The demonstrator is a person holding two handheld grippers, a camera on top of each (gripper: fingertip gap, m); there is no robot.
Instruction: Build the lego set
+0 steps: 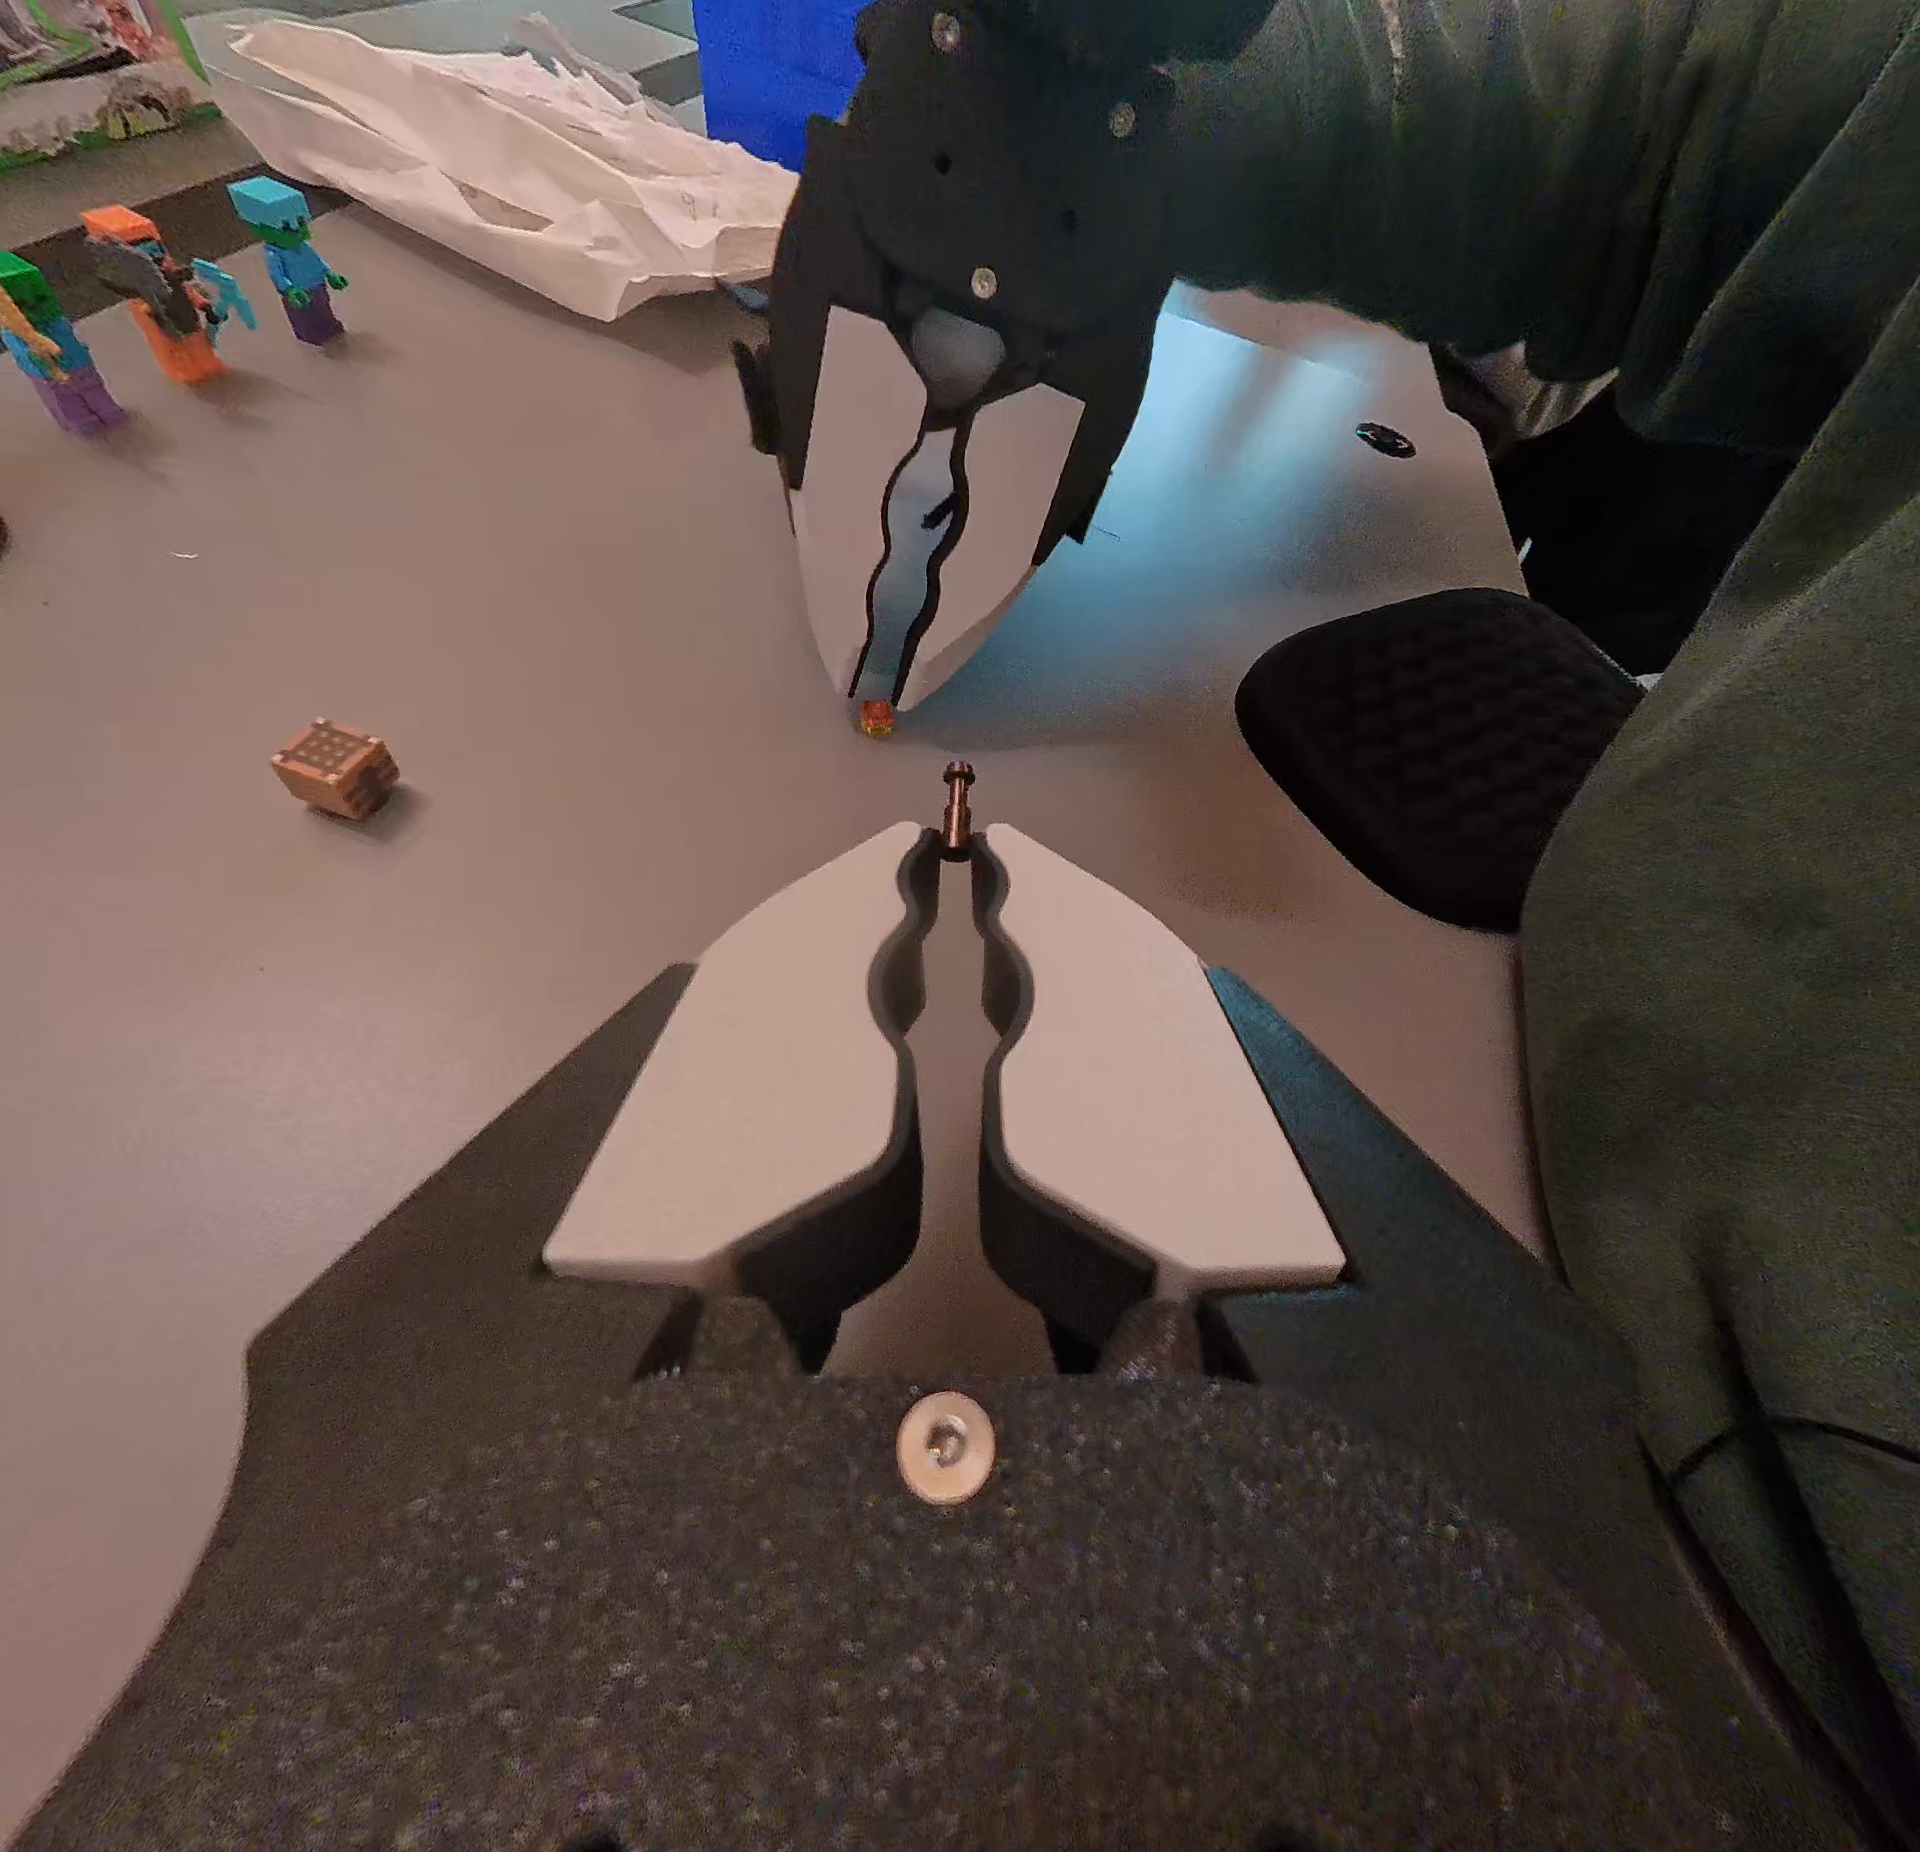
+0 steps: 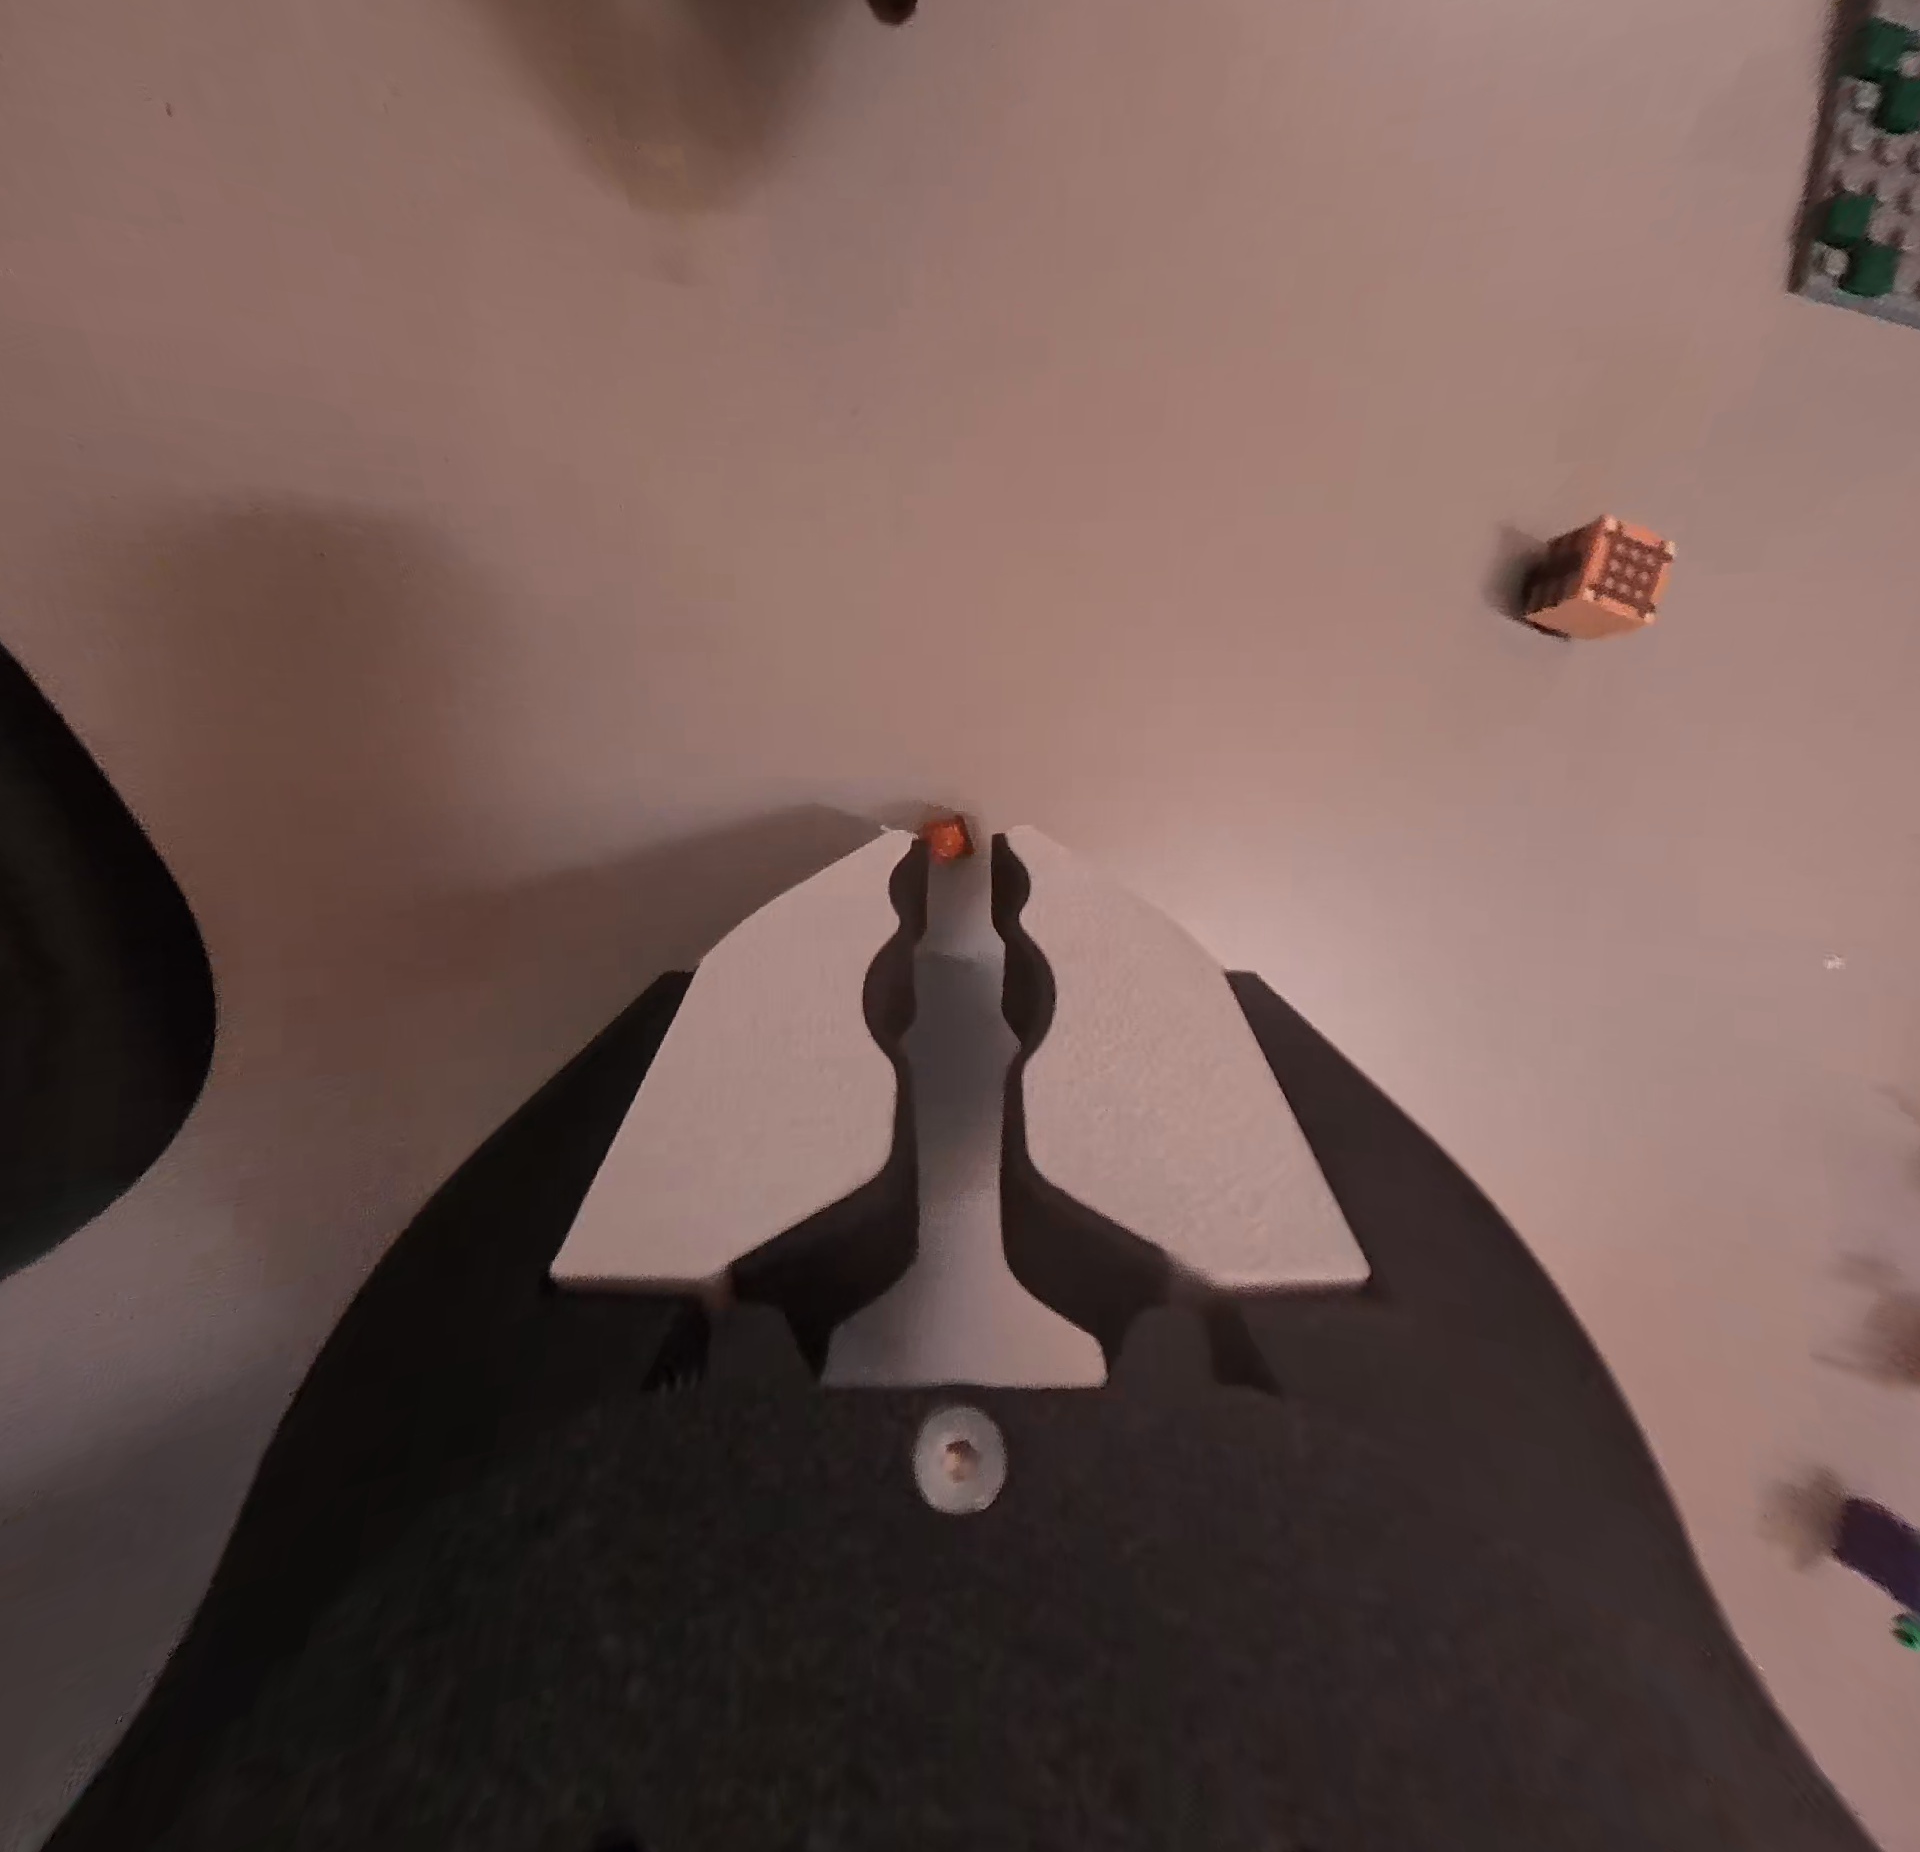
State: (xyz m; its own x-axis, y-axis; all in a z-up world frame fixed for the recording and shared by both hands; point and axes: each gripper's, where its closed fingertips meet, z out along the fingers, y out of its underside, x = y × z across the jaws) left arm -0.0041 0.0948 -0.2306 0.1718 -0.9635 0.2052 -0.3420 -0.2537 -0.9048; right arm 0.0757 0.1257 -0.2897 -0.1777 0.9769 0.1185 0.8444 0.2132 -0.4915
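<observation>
Lego peg (image 1: 956, 803), brown, pinched in left hand-held gripper (image 1: 957, 838); right hand-held gripper (image 2: 956, 838) narrow w/ orange stud (image 2: 948, 836) at tips.

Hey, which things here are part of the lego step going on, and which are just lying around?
In use: left claw pinching a small brown peg; right claw around a tiny orange piece.

Lying about: tan cube block, three minifigures, crumpled paper, blue bin.

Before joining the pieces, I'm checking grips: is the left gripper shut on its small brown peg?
Shut on it: the left gripper pinches the brown peg at its fingertips, its head sticking out forward.
</observation>
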